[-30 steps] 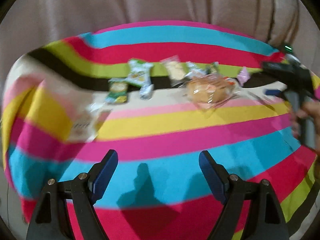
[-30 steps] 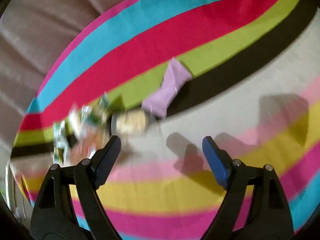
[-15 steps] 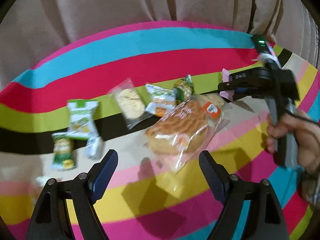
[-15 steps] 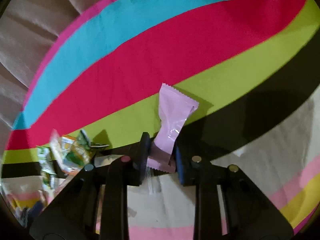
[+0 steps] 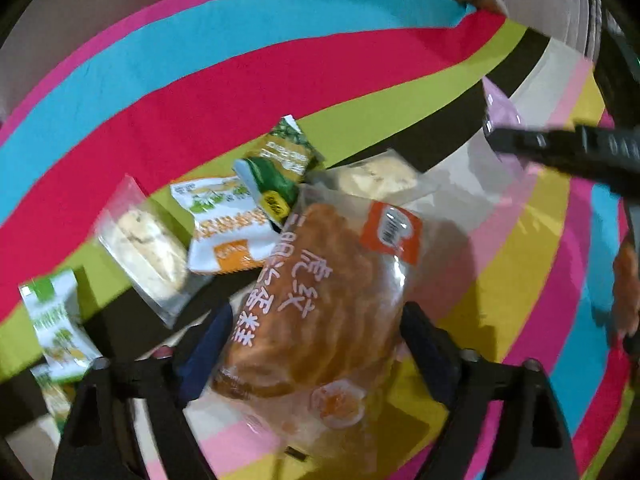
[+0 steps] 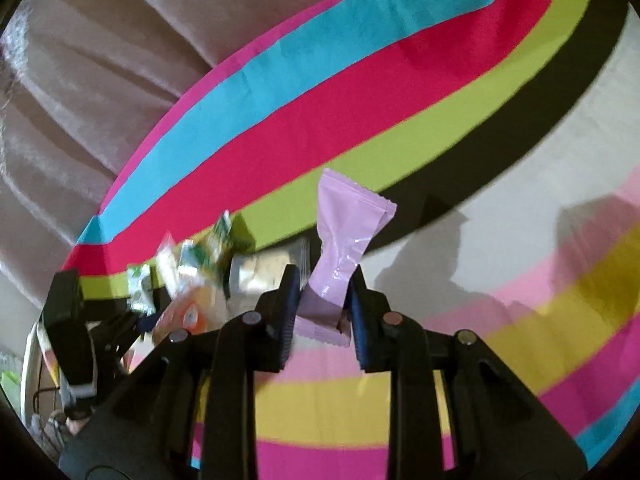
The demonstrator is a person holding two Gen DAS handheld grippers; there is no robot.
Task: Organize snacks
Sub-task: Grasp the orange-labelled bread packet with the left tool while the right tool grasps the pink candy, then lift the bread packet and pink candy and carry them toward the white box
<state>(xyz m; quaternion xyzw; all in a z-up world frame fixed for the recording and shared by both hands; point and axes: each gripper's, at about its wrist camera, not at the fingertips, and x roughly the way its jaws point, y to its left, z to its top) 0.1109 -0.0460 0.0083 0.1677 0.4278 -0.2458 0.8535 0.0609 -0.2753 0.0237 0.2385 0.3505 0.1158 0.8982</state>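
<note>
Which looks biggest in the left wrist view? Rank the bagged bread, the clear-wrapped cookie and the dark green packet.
Largest to smallest, as they look:
1. bagged bread, though it lies nearest the camera, between the open left claw fingers, so its lead is exaggerated.
2. clear-wrapped cookie.
3. dark green packet, close to the cookie; that order is unsure.

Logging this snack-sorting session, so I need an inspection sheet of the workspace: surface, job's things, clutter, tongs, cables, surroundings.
Surface: striped cloth, multicoloured.
Job's things: bagged bread between the open left tongs; pink packet clamped in the right tongs; clear cookie pack, green-orange packet and dark green packet lie in a loose cluster.
Clutter: nothing seen.
Tongs: left open, right shut.
Cables: a thin dark one at the right view's lower left edge, unclear.
Surroundings: beige cushions behind.
</note>
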